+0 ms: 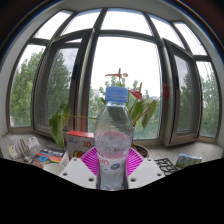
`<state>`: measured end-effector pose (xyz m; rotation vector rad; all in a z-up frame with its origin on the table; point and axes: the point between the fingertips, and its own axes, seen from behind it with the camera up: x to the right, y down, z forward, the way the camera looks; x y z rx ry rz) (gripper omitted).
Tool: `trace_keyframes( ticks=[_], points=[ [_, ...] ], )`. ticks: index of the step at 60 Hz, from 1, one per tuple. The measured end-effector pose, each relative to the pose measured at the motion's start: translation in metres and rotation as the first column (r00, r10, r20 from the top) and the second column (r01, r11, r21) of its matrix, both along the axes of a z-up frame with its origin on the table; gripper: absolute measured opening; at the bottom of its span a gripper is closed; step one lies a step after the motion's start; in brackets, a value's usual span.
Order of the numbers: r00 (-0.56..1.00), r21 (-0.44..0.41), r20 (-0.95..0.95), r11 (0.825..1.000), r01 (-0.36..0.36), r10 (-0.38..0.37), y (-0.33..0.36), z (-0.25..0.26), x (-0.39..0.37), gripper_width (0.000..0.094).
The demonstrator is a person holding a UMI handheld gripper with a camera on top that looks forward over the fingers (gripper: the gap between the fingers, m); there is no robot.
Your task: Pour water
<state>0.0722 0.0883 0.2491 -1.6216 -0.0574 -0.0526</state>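
A clear plastic water bottle with a blue cap and a pale label stands upright between my fingers. My gripper is shut on the bottle: both magenta pads press against its lower body on either side. The bottle is lifted, its top reaching up in front of the window. Its base is hidden below the fingers.
A large bay window with trees outside fills the background. On the sill stand a potted plant with red flowers, a reddish box, and clutter with papers at the left.
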Motion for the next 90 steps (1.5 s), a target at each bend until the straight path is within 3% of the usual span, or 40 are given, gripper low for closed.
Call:
trace_keyframes(
  ticks=[11,20,22,27,32,36,38,41,60,79,90],
  points=[
    [0.996,-0.12,-0.083,0.992,-0.03,0.02,0.02,-0.114,-0.007,0.03],
    [0.993,-0.203,-0.111,0.977,-0.071,0.049,0.025,-0.178,-0.019,0.0302],
    [0.994,-0.138,-0.091,0.988,-0.072,0.06,0.025,-0.167,-0.019,0.0302],
    [0.998,-0.139,-0.024,0.988,-0.069,0.066,0.023,-0.171,-0.021,0.0329],
    [0.999,-0.145,-0.016,0.988,-0.053,0.051,0.023,-0.172,-0.022,0.0429],
    [0.999,-0.195,-0.031,0.98,-0.041,0.036,0.022,-0.179,-0.02,0.0523],
    [0.999,-0.227,-0.038,0.973,-0.034,0.026,0.022,-0.183,-0.016,0.0624],
    [0.999,-0.257,-0.05,0.966,-0.024,0.012,0.016,-0.185,-0.014,0.0858],
    [0.997,-0.297,-0.065,0.955,0.022,-0.043,-0.057,-0.165,-0.008,0.0857],
    [0.991,-0.288,-0.052,0.952,0.101,-0.121,-0.24,-0.103,-0.03,0.0857],
    [0.984,-0.298,-0.028,0.941,0.16,-0.177,-0.35,-0.091,-0.052,0.0855]
  ],
)
